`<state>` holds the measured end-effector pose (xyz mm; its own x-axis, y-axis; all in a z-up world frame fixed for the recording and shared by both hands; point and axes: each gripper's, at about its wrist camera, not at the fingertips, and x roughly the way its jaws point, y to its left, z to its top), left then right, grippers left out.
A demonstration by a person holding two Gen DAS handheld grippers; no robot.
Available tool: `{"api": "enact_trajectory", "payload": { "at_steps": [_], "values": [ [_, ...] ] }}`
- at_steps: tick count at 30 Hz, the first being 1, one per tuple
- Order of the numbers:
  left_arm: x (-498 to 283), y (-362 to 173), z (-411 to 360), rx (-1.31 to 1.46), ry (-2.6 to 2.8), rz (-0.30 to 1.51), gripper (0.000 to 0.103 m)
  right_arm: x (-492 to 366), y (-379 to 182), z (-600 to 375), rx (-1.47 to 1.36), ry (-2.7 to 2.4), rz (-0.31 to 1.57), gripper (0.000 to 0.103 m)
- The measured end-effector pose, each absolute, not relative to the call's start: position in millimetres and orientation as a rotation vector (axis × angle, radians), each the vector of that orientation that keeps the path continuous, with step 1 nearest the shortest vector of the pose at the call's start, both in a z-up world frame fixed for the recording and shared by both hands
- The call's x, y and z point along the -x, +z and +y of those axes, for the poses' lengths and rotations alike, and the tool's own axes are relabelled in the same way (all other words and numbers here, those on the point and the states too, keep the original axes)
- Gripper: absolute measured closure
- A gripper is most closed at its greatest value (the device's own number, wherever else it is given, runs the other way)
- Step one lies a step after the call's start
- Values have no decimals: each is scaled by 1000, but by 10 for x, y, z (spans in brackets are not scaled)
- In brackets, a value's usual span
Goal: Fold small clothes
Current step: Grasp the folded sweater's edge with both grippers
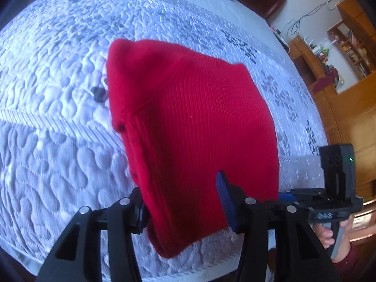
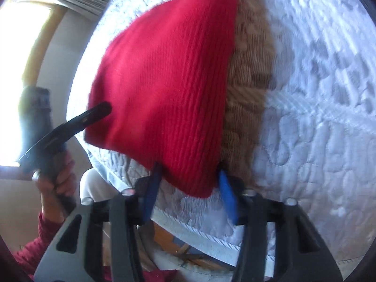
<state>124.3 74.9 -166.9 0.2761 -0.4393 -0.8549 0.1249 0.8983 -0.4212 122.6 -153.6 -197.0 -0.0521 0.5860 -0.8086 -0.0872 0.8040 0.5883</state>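
Above the quilted bed [image 1: 58, 141], red knit garment [image 1: 192, 127] doubled and lifted, pinched in left tongs [image 1: 185, 202] and right tongs [image 2: 190, 185]; folding partway done, laying flat left.

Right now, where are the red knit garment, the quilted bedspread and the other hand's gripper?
red knit garment [image 1: 199, 129]: left wrist view, middle of ribbed panel.
quilted bedspread [image 1: 58, 141]: left wrist view, bare quilted part.
right gripper [image 1: 285, 197]: left wrist view, blue tip beside the garment.

Both grippers have black plastic frames with round silver screws and ribbed blue pads [image 1: 225, 197]. The person wears a dark red knitted sleeve [image 2: 33, 246].
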Motion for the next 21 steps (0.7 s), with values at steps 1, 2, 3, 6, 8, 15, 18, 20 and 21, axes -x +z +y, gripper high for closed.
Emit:
{"api": "enact_trajectory", "payload": {
  "at_steps": [1, 2, 3, 6, 8, 15, 18, 20, 21],
  "values": [
    [-1219, -1672, 730, 282, -376, 1245, 53, -1265, -1932, -1577, -432, 575, 1538, 85],
    [-1190, -1667, 716, 273, -378, 1248, 53, -1267, -1898, -1595, -442, 583, 1533, 86],
    [-1162, -1660, 714, 268, -380, 1250, 53, -1276, -1835, -1648, -454, 593, 1523, 88],
    [-1068, -1667, 698, 227, -380, 1254, 61, -1228, -1649, -1854, -486, 624, 1471, 89],
    [-1046, -1748, 641, 179, -372, 1274, 63, -1207, -1610, -1943, -451, 603, 1463, 90],
    [-1006, -1859, 569, 127, -386, 1273, 63, -1196, -2062, -1726, -401, 559, 1537, 90],
    [-1013, -1861, 580, 131, -393, 1272, 63, -1177, -2131, -1796, -392, 570, 1531, 90],
    [-1021, -1859, 581, 138, -394, 1275, 62, -1194, -2102, -1820, -381, 576, 1533, 89],
    [-1034, -1842, 584, 144, -398, 1279, 62, -1200, -2087, -1800, -363, 583, 1530, 87]
  ]
}}
